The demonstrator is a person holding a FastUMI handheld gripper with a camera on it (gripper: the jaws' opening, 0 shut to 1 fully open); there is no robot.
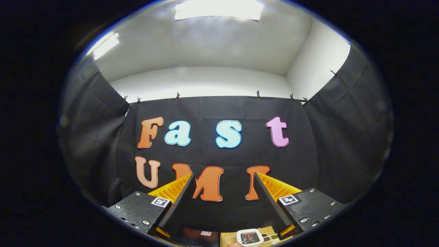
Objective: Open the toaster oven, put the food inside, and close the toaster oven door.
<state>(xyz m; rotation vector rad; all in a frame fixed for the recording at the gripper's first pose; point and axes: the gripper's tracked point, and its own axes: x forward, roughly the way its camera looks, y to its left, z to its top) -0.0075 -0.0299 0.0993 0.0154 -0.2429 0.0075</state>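
**A:** Black cloth wall [219,109] is all the gripper [223,175] points at, and it's tilted up. Status on the oven job?

**B:** Can't call it. From this angle I can't tell where the toaster oven or the food is, or whether the door is open or shut. That fits a pause before loading as well as one after closing.

**A:** Tool state?

**B:** Released. The fingers [181,202] are spread wide with nothing between them, only wall beyond.

**A:** Anything low down, left to right?

**B:** Under the gripper's gap is a dark shape [192,236] with a pale tag, too cropped to name. Right of that is a tan surface [226,239]. Next, below the gripper's right finger, is a small white device [249,237] with a dark face.

**A:** Is the dark shape the oven?

**B:** Maybe. I won't guess.
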